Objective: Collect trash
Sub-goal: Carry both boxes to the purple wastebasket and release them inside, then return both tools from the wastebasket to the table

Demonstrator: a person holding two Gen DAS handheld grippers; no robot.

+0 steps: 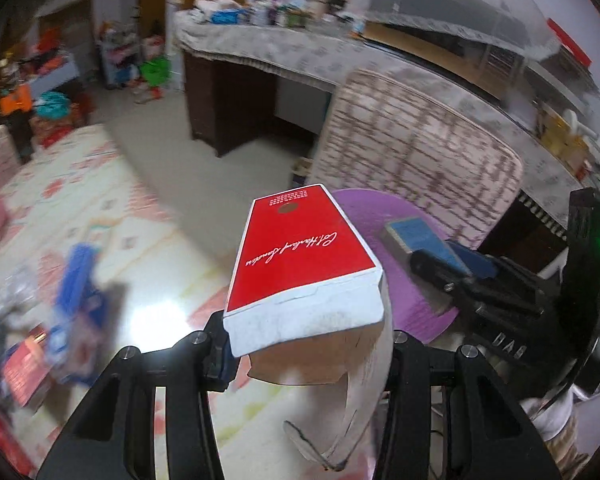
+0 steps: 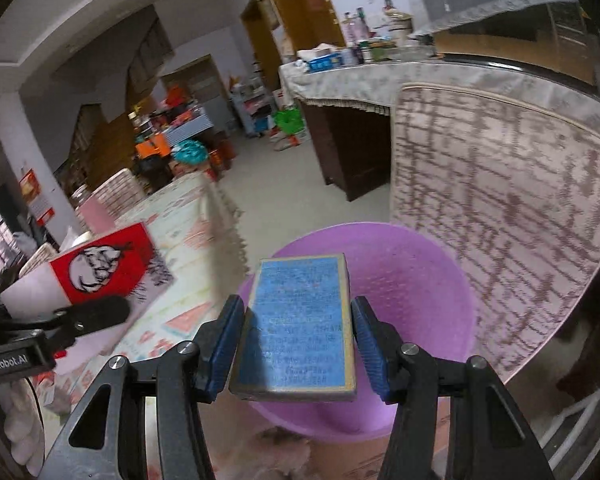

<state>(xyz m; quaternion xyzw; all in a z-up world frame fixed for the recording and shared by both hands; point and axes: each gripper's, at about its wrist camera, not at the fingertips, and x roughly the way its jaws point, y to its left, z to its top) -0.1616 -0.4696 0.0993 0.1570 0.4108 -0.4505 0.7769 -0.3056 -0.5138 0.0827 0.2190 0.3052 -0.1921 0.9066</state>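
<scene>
Right wrist view: the bin (image 2: pixel 400 304) lies open just ahead of and below the jaws of the right gripper (image 2: pixel 298 344), which are closed on the blue box (image 2: pixel 300 320). Best to carry it a little further forward over the bowl before letting go, so it falls inside the rim. The left gripper (image 1: pixel 308 340) is clamped on the red carton (image 1: pixel 300 248), its flap hanging below, still short of the bin. Only the left wrist view shows more litter (image 1: pixel 60 300), blurred, left of the jaws.
</scene>
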